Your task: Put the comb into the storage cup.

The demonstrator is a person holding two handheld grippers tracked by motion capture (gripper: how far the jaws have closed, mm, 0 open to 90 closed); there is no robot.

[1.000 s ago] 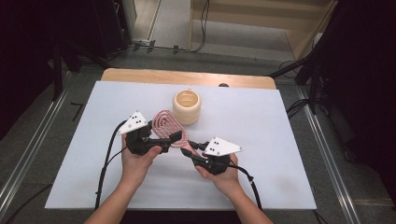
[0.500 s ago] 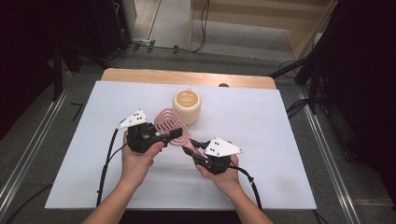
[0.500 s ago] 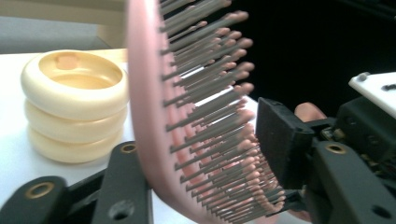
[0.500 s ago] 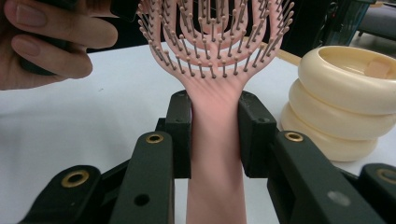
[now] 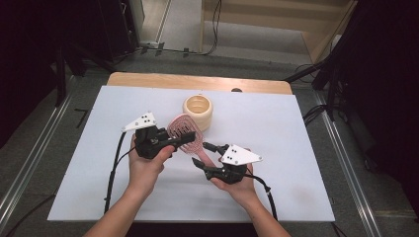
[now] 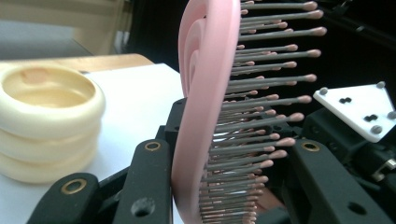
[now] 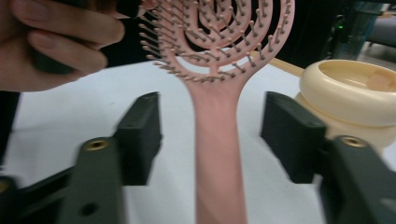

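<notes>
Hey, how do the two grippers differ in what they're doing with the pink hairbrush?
The left gripper is clamped on the pink hairbrush at its bristled head; the right gripper has just been opening, its jaws apart on either side of the handle, not touching. Both are hand-held over the white table.

You have a pink hairbrush (image 5: 185, 136) in the middle of the high view. Its round head has curved open slots and many thin bristles with tiny round tips. It sits tilted above the white table, head toward the upper left, handle (image 7: 218, 154) pointing to the lower right. It is just beside the cream pot.
</notes>
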